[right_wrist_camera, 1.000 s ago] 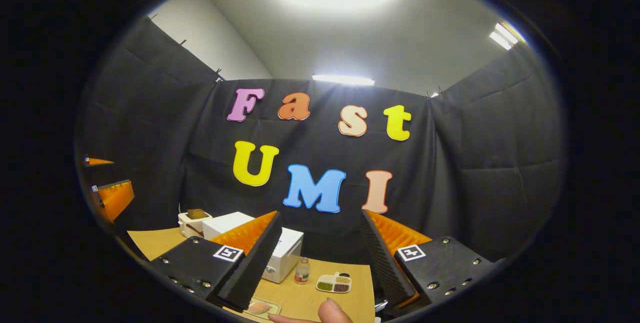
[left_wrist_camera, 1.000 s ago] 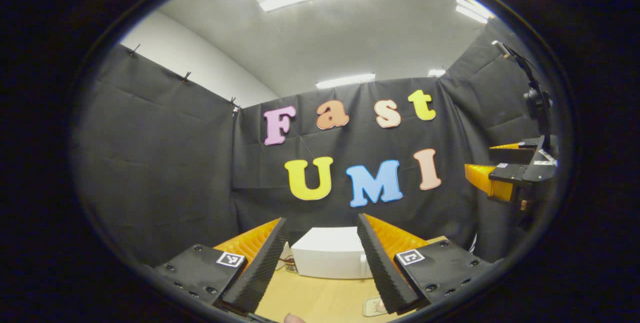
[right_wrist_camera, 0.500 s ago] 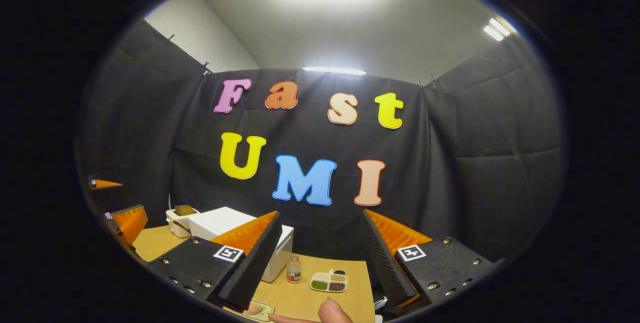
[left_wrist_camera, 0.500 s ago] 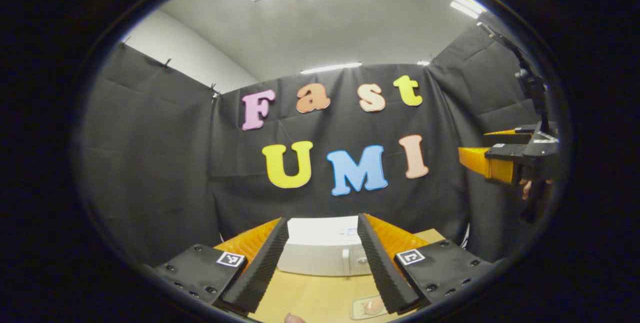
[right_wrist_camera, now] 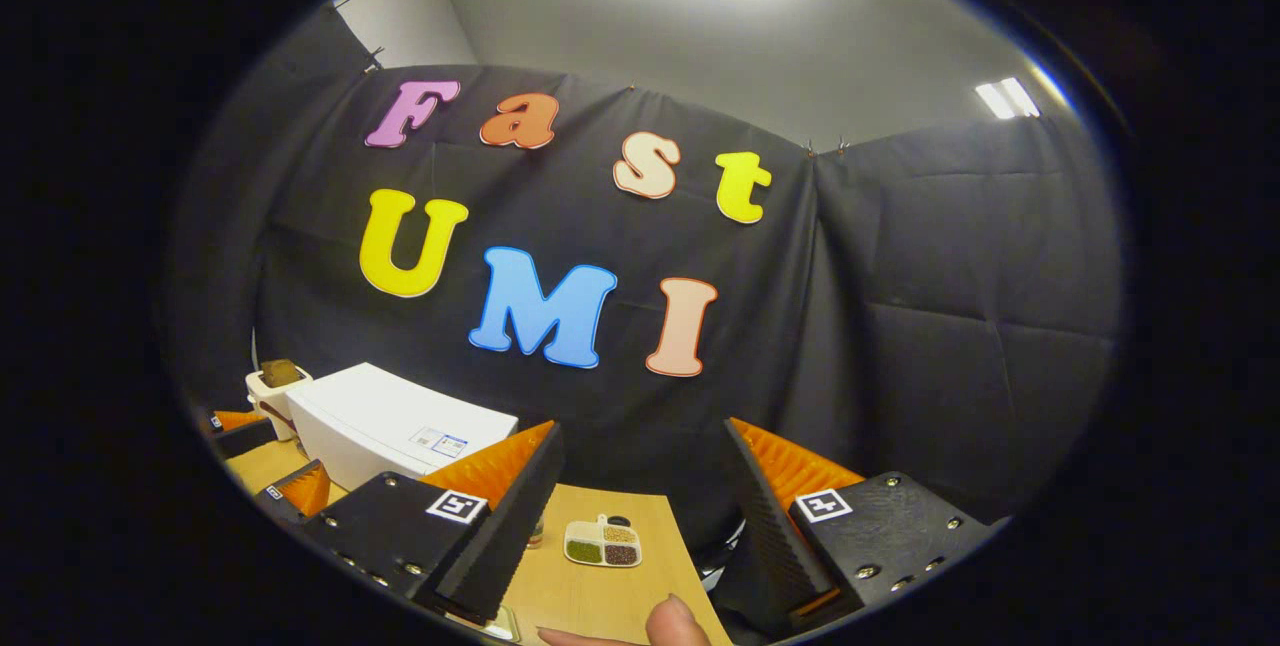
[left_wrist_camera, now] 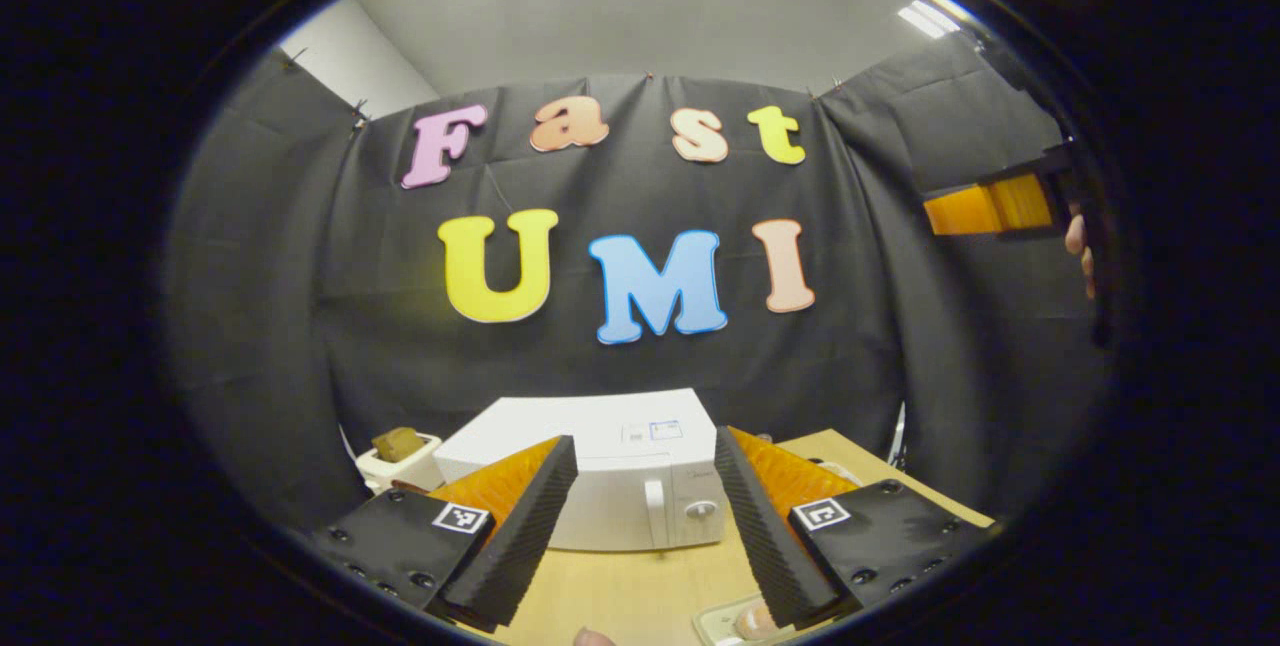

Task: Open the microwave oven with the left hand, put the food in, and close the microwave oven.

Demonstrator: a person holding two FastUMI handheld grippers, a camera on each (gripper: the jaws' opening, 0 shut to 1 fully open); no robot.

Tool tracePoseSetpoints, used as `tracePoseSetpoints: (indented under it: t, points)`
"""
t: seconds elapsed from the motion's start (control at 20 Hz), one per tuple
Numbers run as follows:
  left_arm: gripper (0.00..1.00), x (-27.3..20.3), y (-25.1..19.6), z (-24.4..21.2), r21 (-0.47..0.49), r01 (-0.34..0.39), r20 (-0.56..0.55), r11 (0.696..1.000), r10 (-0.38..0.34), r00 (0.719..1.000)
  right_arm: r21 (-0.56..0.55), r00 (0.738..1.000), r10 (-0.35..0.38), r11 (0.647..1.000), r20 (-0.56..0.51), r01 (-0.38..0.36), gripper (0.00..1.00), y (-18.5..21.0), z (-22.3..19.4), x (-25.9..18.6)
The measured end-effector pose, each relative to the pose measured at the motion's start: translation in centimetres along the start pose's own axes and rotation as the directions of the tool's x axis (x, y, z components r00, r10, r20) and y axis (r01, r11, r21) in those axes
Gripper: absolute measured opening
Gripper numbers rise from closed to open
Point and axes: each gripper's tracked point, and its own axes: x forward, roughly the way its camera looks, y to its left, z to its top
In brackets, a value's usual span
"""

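A white microwave oven [left_wrist_camera: 600,466] stands on the wooden table [left_wrist_camera: 640,596] with its door shut; its handle [left_wrist_camera: 655,516] and knob [left_wrist_camera: 700,509] face me. My left gripper [left_wrist_camera: 643,444] is open, empty, and hangs short of the microwave front. A small tray of food [left_wrist_camera: 735,621] lies on the table under its right finger. In the right gripper view the microwave oven [right_wrist_camera: 390,421] sits at the left, with my left gripper [right_wrist_camera: 268,451] low beside it. My right gripper [right_wrist_camera: 642,429] is open and holds nothing; it also appears as the right gripper [left_wrist_camera: 990,206], high at the right.
A white toaster-like box [left_wrist_camera: 400,454] with something brown on top stands left of the microwave. A divided dish [right_wrist_camera: 603,544] of grains and a partly hidden bottle [right_wrist_camera: 537,531] sit on the table [right_wrist_camera: 600,596] right of it. A thumb [right_wrist_camera: 670,621] shows at the bottom edge.
Both views have tipped downward and the microwave now looms larger, so my left gripper has drawn closer to it. The right gripper sits higher in the left gripper view. Both stay open.
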Motion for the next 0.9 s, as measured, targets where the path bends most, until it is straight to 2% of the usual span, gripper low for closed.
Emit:
tracePoseSetpoints:
  t: [0.15, 0.3, 0.7, 0.8, 0.9]
  points:
    - [0.95, 3.9, -0.2, -5.1, -0.021, 0.040, -0.056, 0.999, -0.041, 0.998, -0.060, 0.996, -0.078, 0.995, -0.035, 0.076, 0.96, -0.4, -1.0, 0.8]
    - [0.94, 7.0, -0.1, -9.9, -0.062, 0.052, -0.105, 0.997, -0.058, 0.993, -0.106, 0.988, -0.131, 0.987, -0.084, 0.122, 0.96, -0.4, -2.3, 1.5]
    - [0.92, 14.9, -0.6, -21.4, -0.082, 0.056, -0.253, 0.995, -0.075, 0.965, -0.210, 0.958, -0.219, 0.961, -0.183, 0.179, 0.96, -0.8, -5.9, 2.8]
    - [0.91, 16.9, -0.9, -22.9, -0.086, 0.054, -0.262, 0.995, -0.074, 0.962, -0.219, 0.953, -0.231, 0.958, -0.198, 0.187, 0.96, -0.8, -6.5, 3.0]
    - [0.84, 18.5, -0.7, -23.9, -0.069, 0.050, -0.269, 0.996, -0.067, 0.961, -0.231, 0.950, -0.230, 0.956, -0.213, 0.180, 0.96, -0.4, -7.1, 3.0]
